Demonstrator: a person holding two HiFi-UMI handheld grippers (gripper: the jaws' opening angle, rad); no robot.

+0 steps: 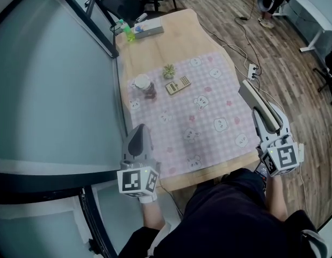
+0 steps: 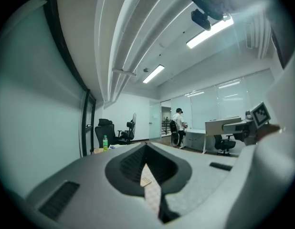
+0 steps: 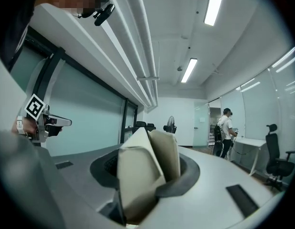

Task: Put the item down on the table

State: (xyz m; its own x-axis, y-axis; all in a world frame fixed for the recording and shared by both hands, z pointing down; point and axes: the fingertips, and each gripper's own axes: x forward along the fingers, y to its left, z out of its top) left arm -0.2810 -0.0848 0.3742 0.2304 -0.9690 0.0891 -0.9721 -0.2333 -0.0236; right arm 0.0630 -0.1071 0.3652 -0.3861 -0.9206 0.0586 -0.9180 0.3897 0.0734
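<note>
Right gripper (image 1: pixel 271 128) is clamping the beige folded item (image 1: pixel 254 98) beside the table (image 1: pixel 171 31), pending set-down; left gripper (image 1: pixel 138 138) is idling, jaws together, empty.

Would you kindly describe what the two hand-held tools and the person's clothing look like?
The left tool and the right tool have light grey shells with darker grey pads inside the jaws. Each carries a white cube printed with black square markers, one on the left and one on the right. The person wears dark clothing.
</note>
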